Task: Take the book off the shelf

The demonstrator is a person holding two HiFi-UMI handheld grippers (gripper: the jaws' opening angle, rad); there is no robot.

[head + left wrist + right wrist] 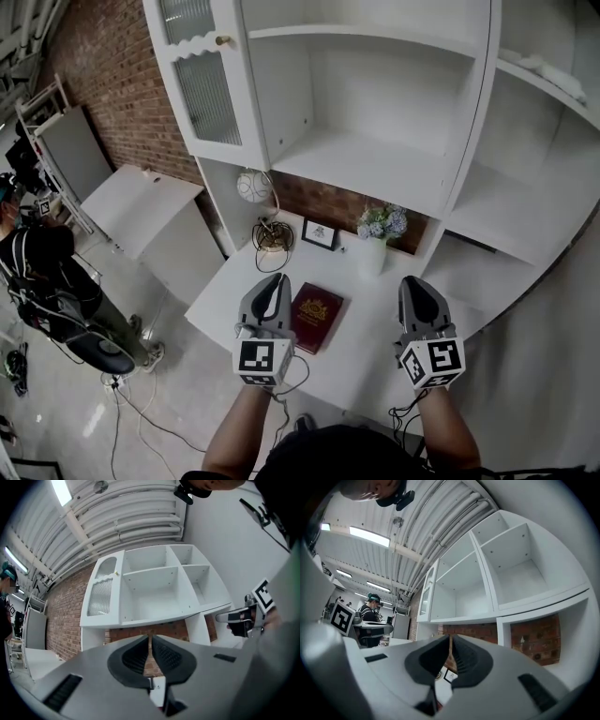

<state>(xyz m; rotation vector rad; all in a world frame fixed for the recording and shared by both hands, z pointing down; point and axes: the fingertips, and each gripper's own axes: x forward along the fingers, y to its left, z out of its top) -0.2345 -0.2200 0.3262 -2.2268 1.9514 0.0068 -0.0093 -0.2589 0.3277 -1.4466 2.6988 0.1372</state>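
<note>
1. Left gripper (277, 281) first: in the head view we see it on a forearm stretched forward from the bottom edge. Its marker cube is nearest us and its jaws point away toward the white shelf unit (375, 103). It hangs just left of the book (317, 317), its body overlapping the book's left edge.
2. In the same view, the book lies flat, red cover up, on the white desk (375, 323).
3. Also in the head view, the right gripper (416, 281) is held level with the left one. It points the same way and stays clear to the right of the book, not touching it.
4. In the left gripper view, the left gripper (150, 637) is clenched with its pads pressed together and nothing between them. We see its tip aimed at the brick below the shelf unit (150, 588).
5. In the right gripper view, the right gripper (450, 637) is likewise clenched on nothing, and it faces the shelf unit (487, 583).
</note>
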